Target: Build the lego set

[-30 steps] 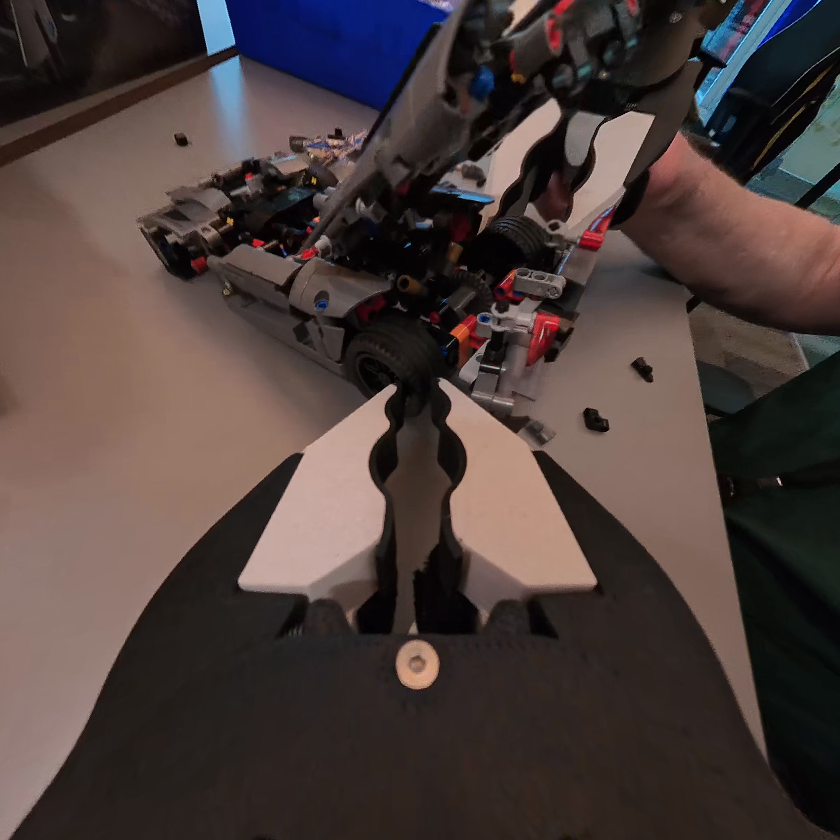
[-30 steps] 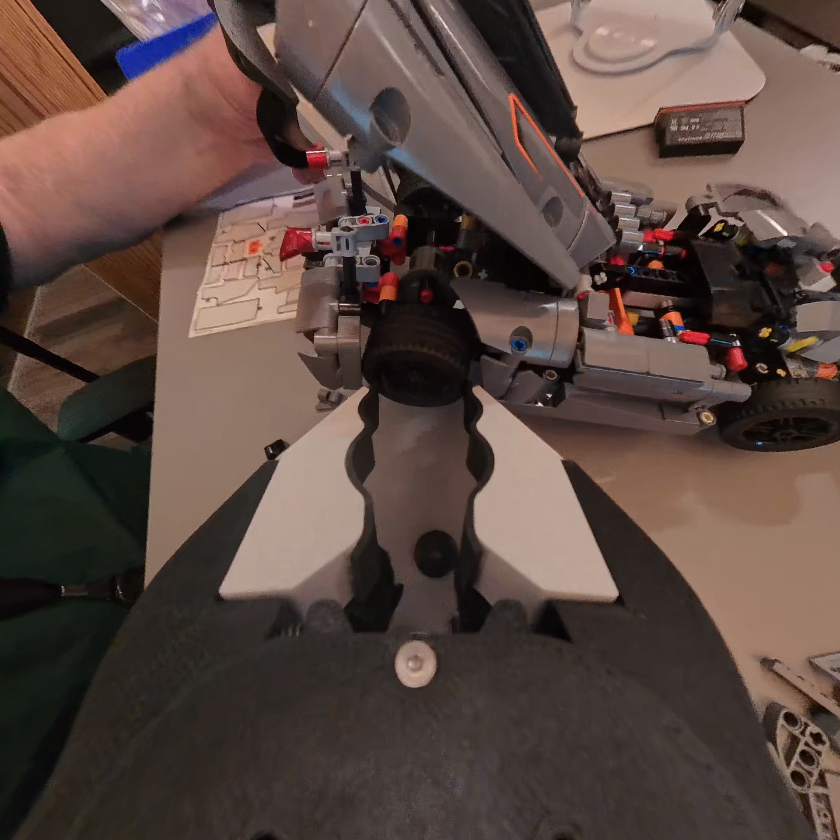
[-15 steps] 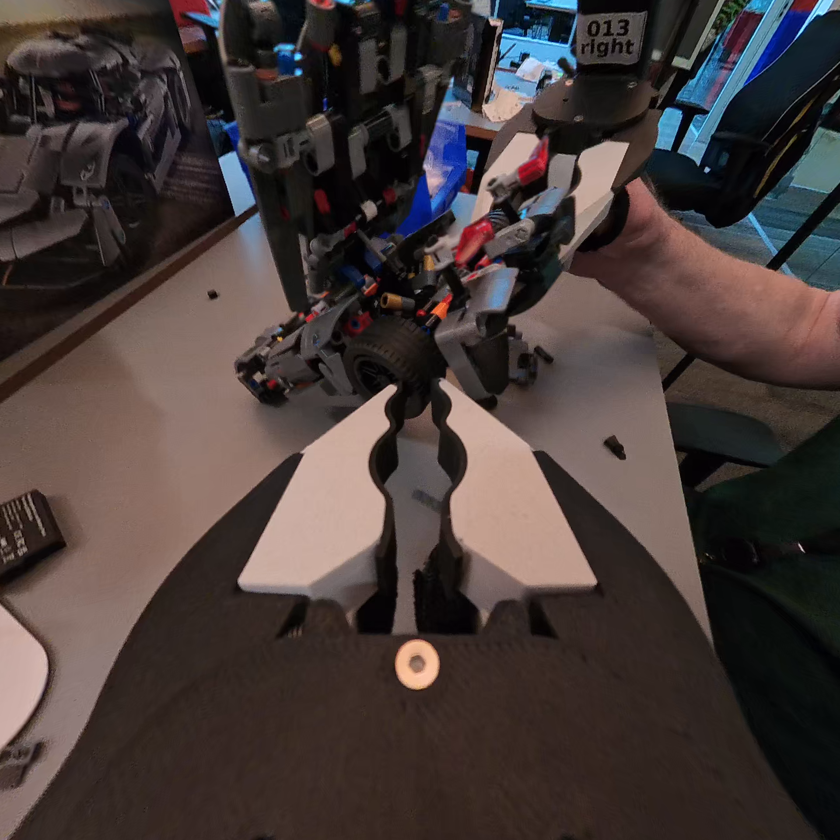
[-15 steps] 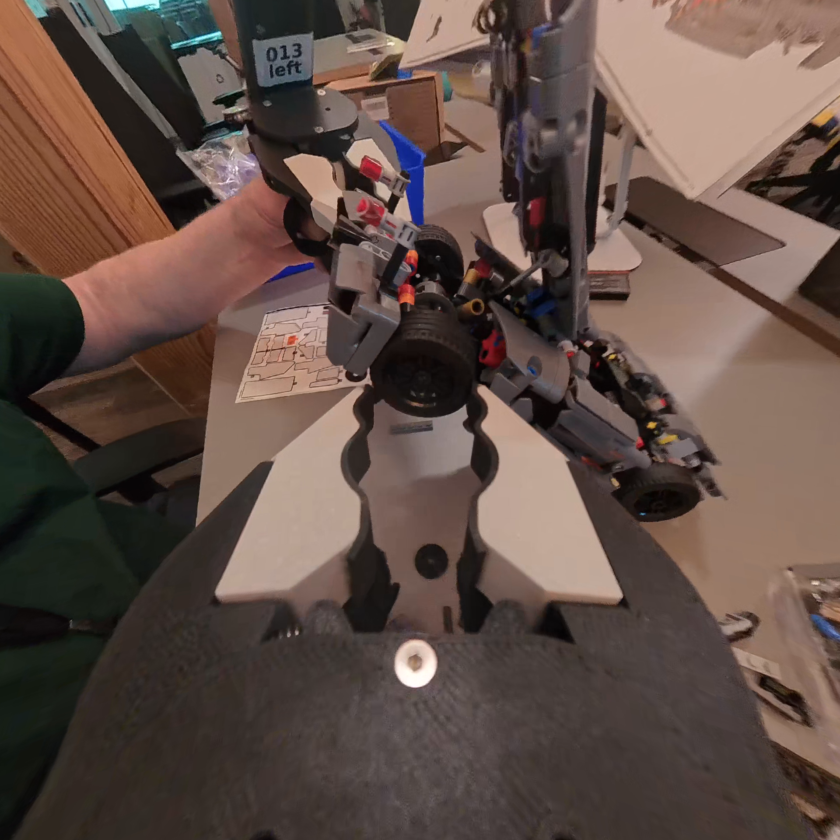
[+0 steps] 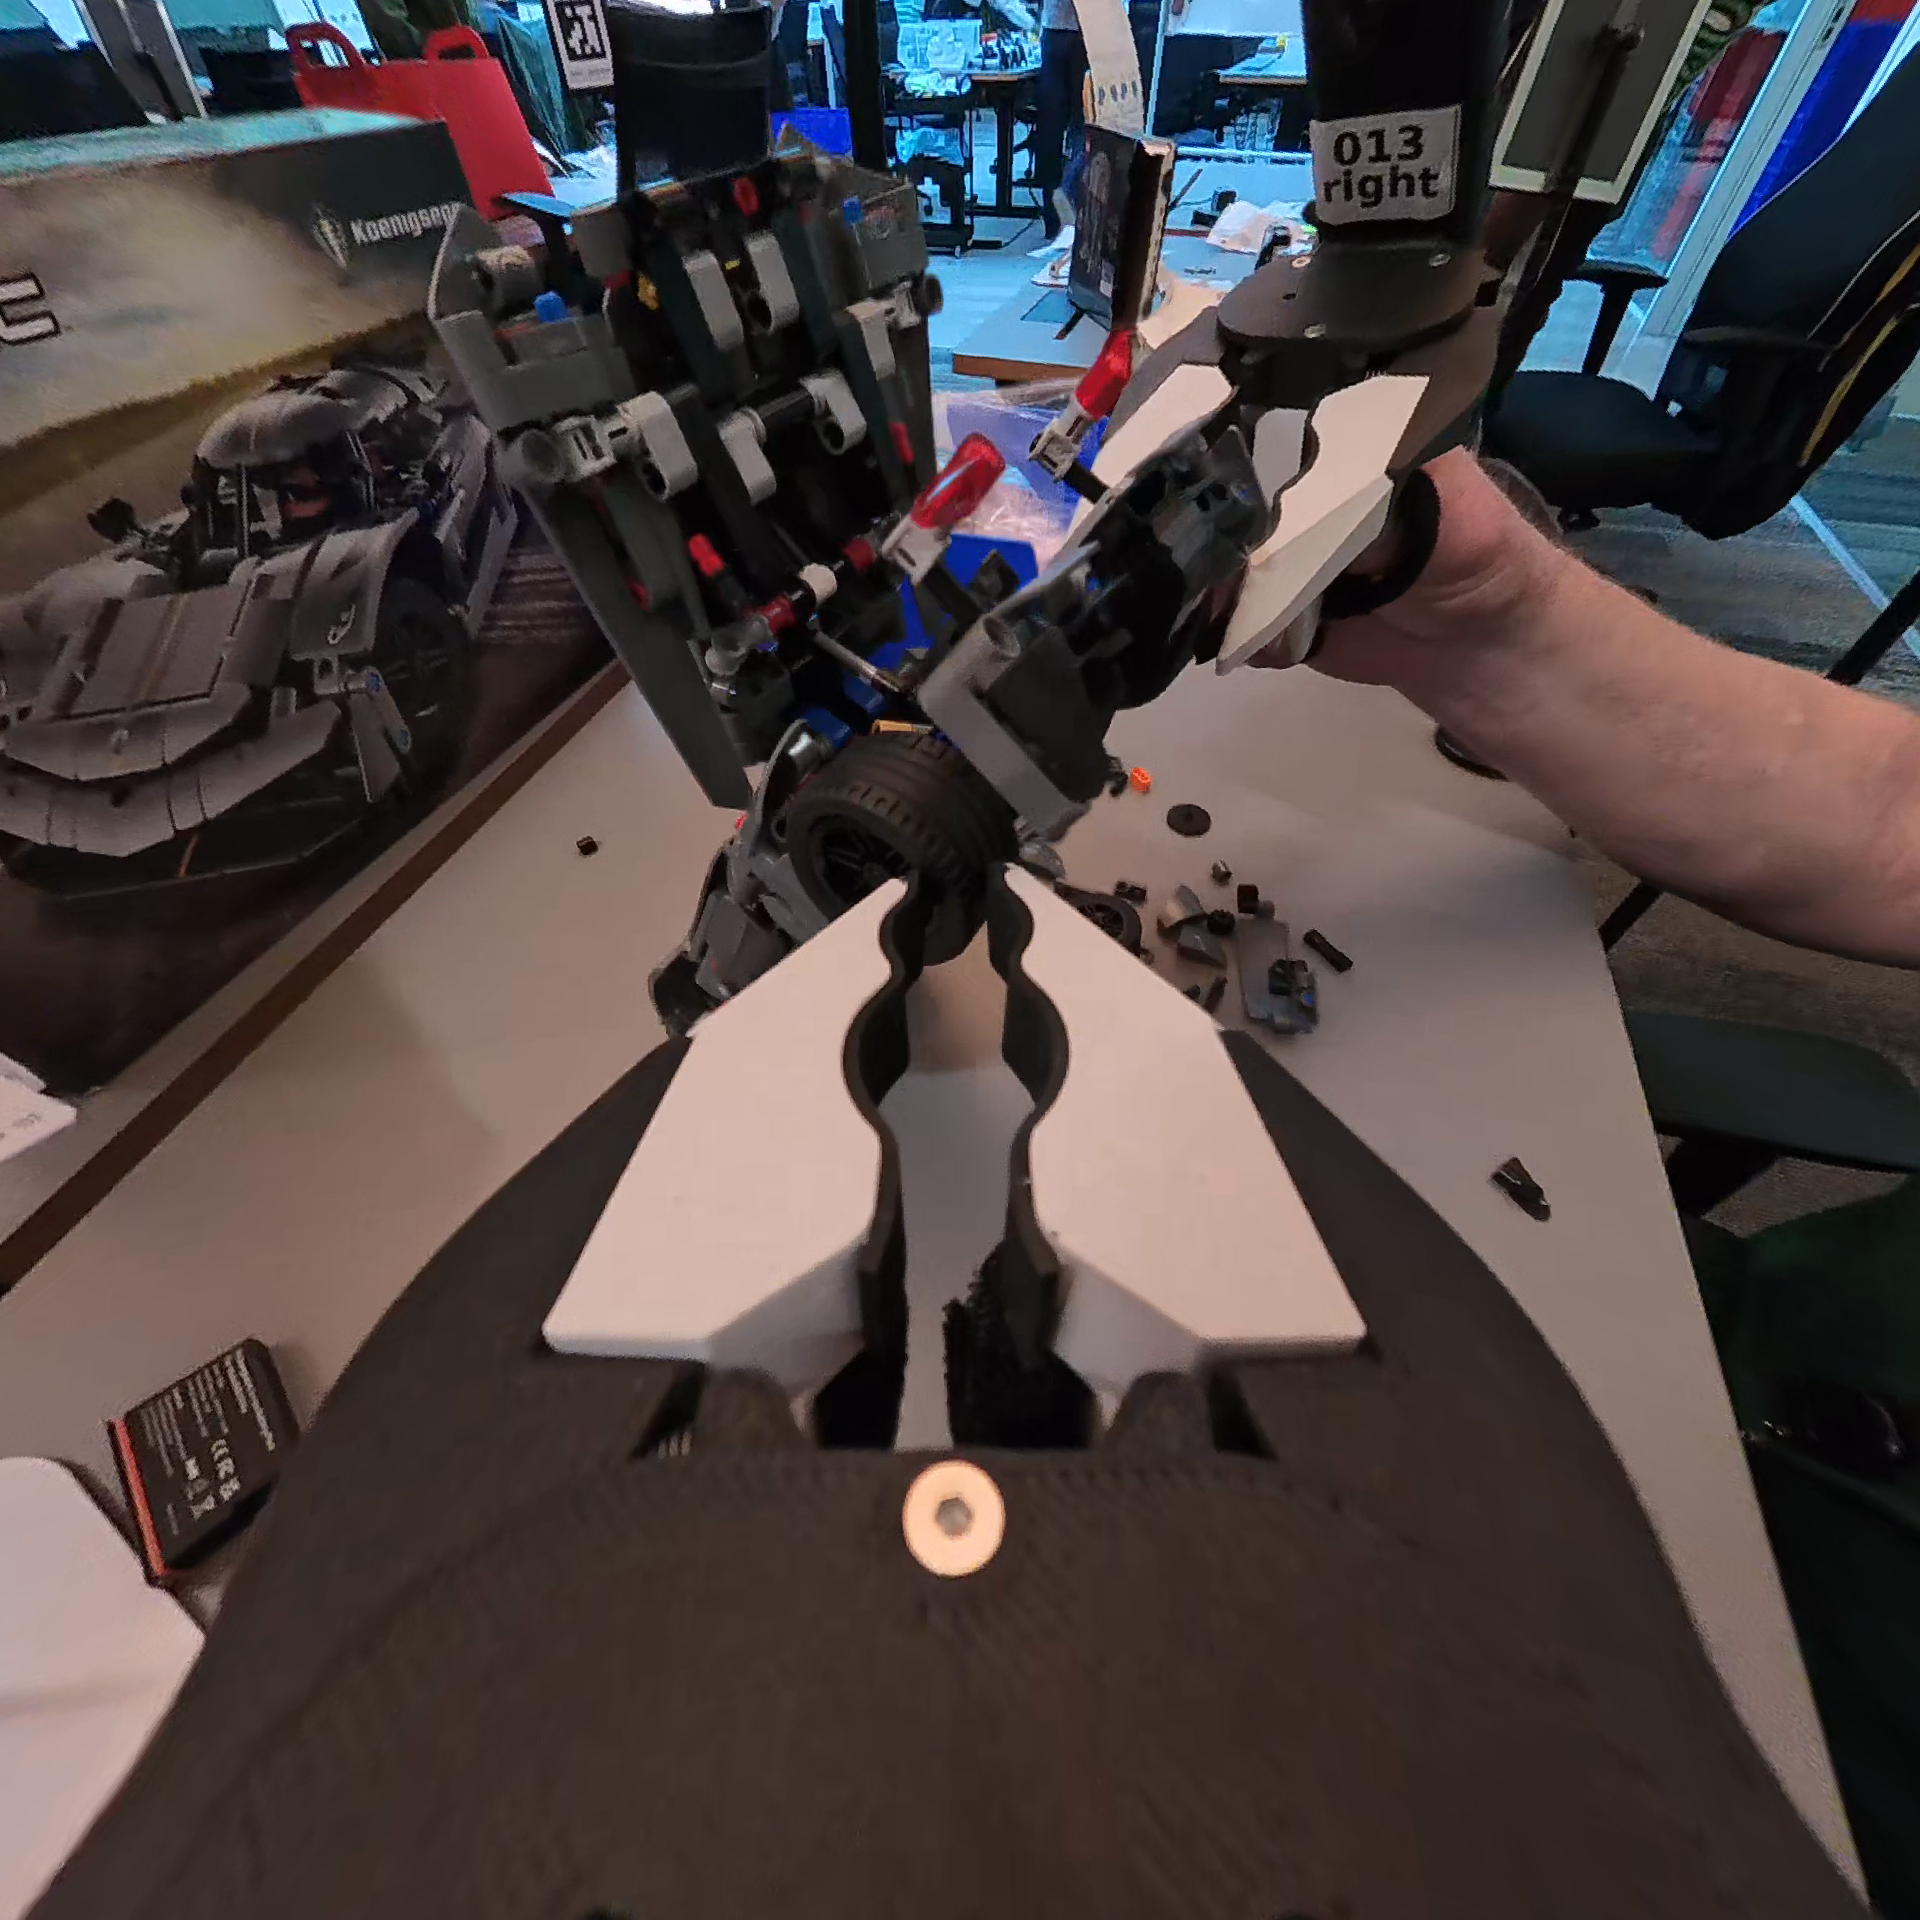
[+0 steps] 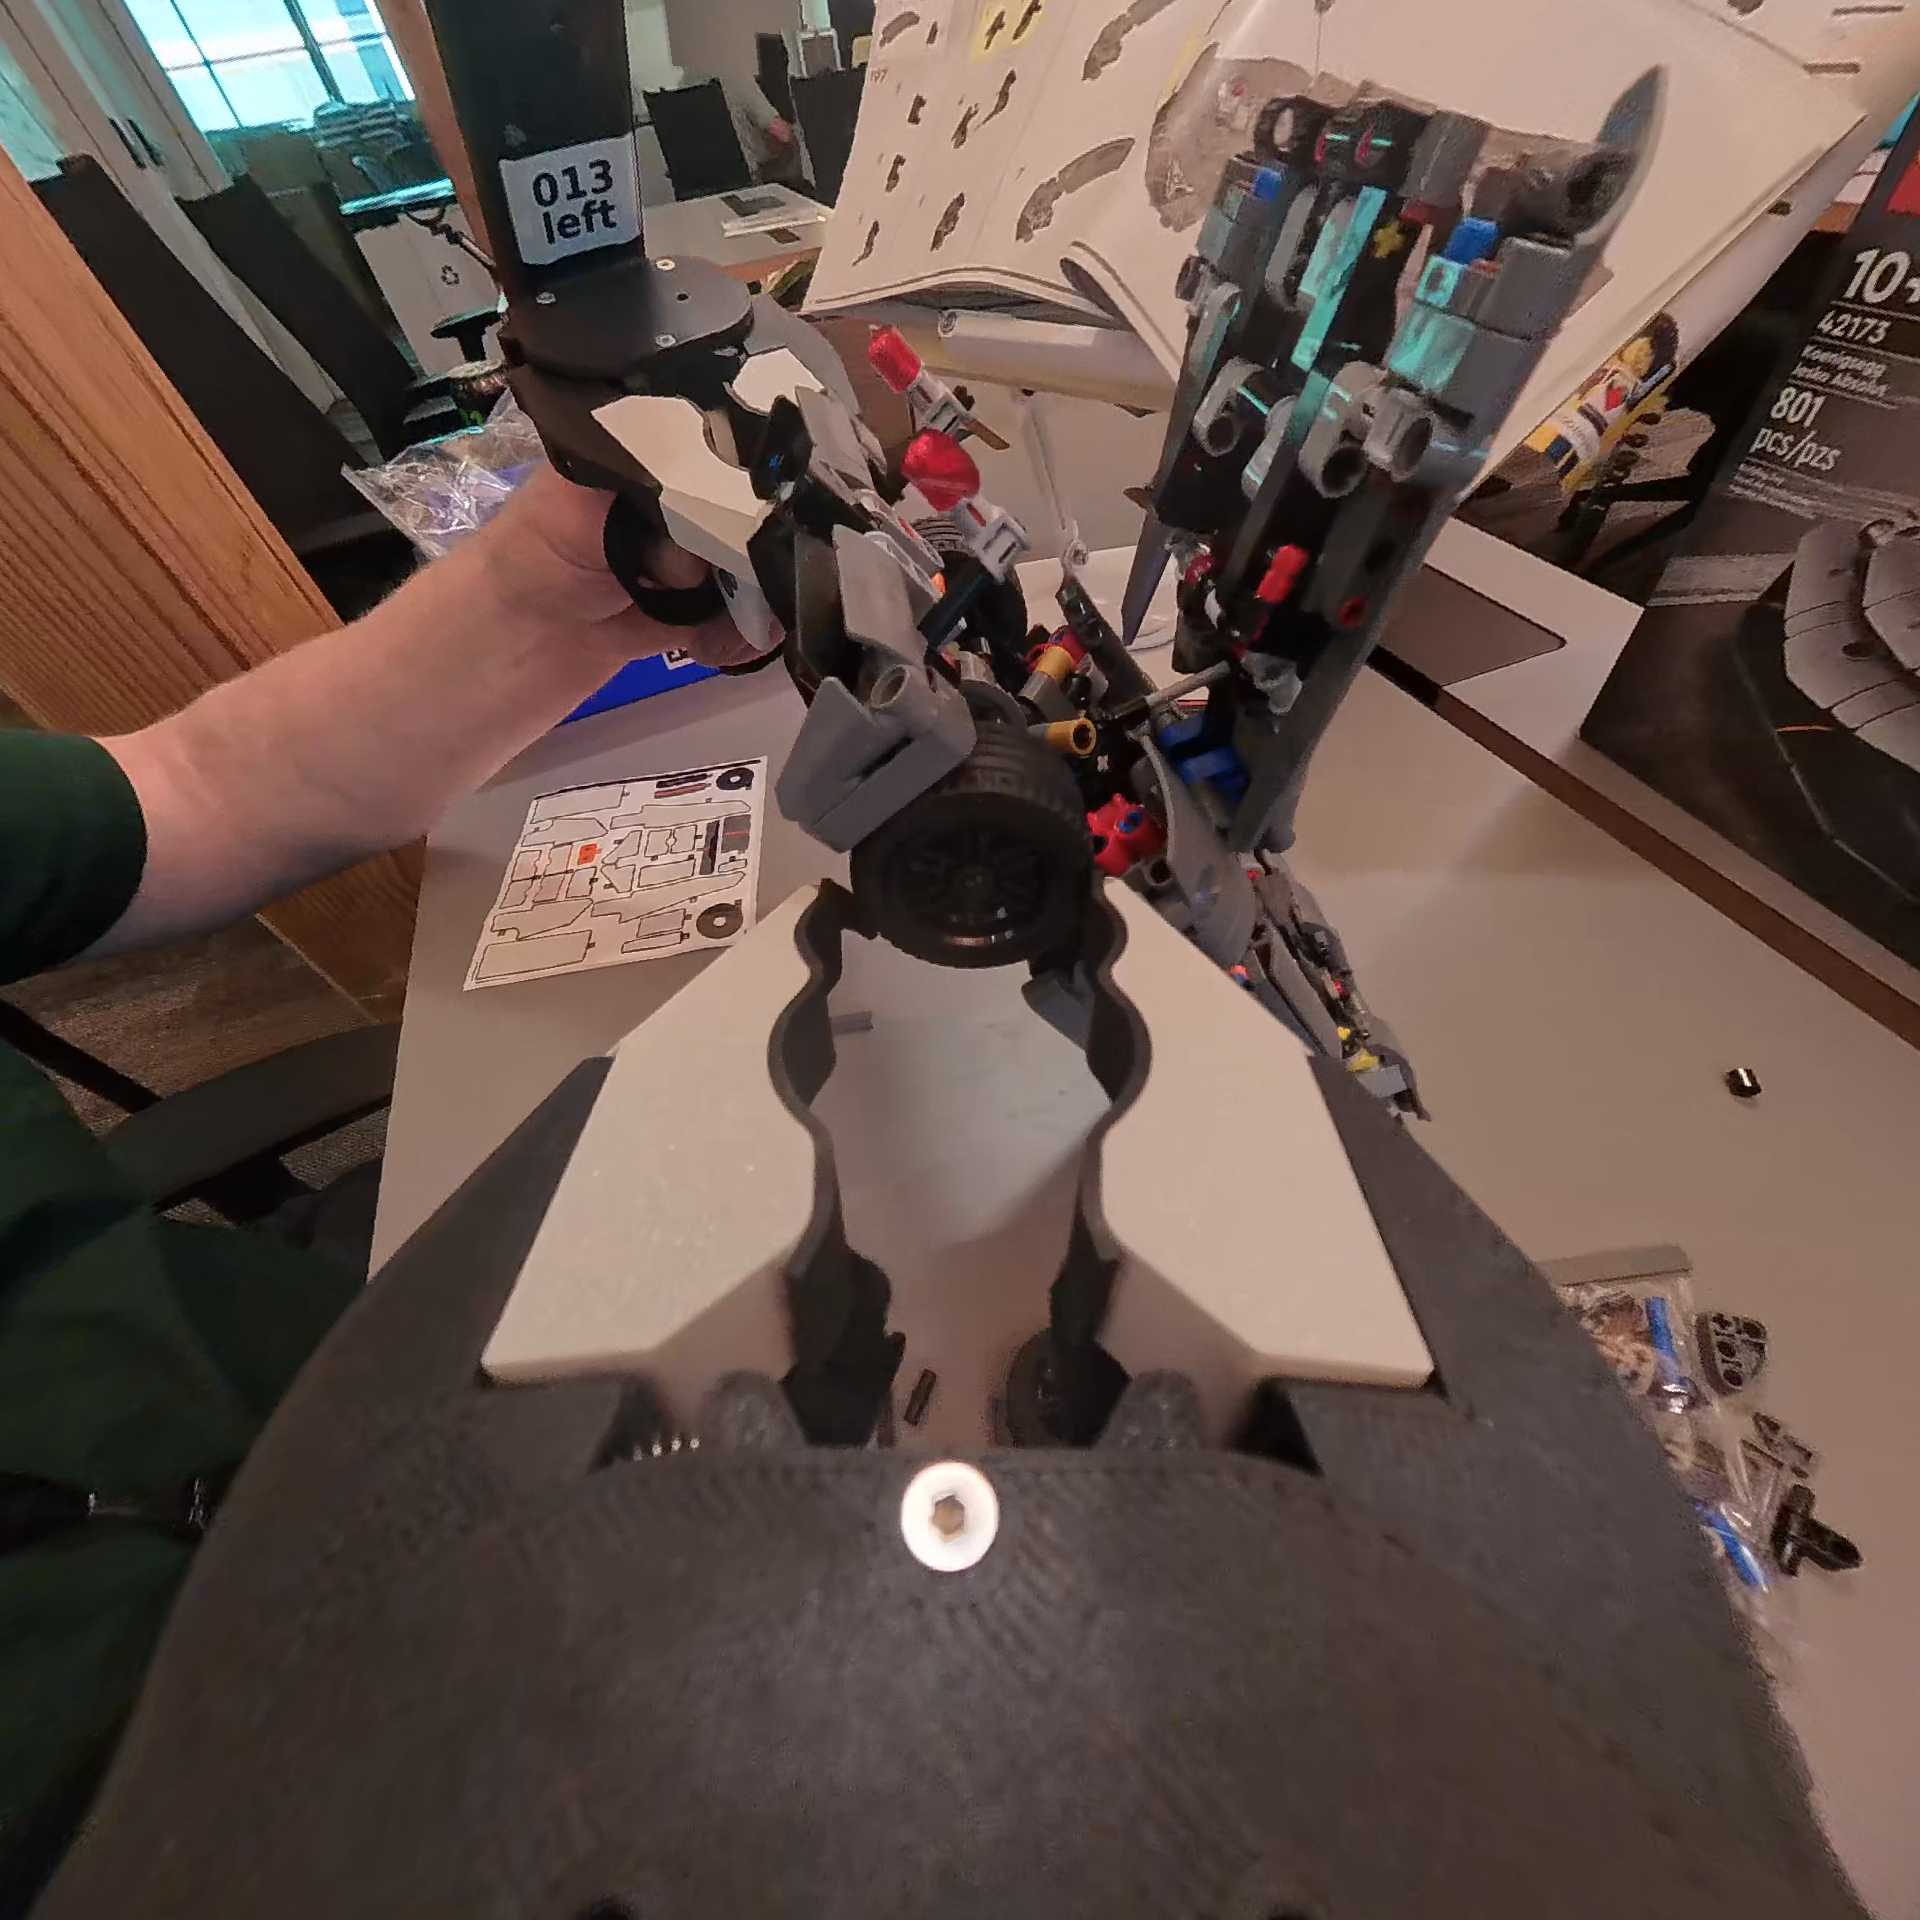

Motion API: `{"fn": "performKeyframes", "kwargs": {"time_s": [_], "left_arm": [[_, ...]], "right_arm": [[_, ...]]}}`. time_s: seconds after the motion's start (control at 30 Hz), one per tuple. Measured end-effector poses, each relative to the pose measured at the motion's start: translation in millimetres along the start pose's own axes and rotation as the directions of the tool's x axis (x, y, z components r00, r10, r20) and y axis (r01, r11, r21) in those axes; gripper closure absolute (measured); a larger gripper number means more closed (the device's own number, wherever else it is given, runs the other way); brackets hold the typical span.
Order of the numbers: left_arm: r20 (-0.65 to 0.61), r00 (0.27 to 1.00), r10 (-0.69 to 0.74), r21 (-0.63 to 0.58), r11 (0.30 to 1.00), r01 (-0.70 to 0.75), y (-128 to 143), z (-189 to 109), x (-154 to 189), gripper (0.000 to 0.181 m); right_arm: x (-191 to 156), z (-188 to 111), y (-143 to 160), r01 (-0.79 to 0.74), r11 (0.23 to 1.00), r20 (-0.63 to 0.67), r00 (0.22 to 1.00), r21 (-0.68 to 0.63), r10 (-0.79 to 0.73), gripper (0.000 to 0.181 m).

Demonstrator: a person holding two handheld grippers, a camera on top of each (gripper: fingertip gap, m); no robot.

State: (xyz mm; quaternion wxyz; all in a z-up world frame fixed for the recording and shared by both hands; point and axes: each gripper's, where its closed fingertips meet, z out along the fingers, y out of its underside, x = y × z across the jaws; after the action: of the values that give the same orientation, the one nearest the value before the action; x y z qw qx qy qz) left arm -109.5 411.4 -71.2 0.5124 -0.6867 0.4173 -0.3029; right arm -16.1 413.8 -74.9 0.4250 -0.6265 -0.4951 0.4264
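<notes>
Although my view of each contact is partly blocked, I see both tongs gripping the grey-and-black brick-built car (image 5: 831, 727), tilted nose-down over the pale table (image 5: 416, 1091). Left gripper (image 5: 951, 904) pinches a rear wheel; right gripper (image 6: 961, 914), wider, straddles the opposite wheel at 12 o'clock.

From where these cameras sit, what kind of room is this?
Probably an open-plan office or lab used as a workspace. Behind the pale grey worktable carrying the half-built grey and black Lego car stand rows of desks and black office chairs, with the car's printed cardboard box and an open instruction booklet alongside.
</notes>
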Motion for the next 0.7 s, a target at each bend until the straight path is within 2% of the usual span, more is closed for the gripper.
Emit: {"fn": "performKeyframes", "kwargs": {"time_s": [0.7], "left_arm": [[-0.022,0.999,0.033,0.079,0.996,-0.031,-32,28,-33,0.172]], "right_arm": [[45,-12,-19,0.002,1.0,-0.032,0.999,-0.012,-0.003,0.134]]}}
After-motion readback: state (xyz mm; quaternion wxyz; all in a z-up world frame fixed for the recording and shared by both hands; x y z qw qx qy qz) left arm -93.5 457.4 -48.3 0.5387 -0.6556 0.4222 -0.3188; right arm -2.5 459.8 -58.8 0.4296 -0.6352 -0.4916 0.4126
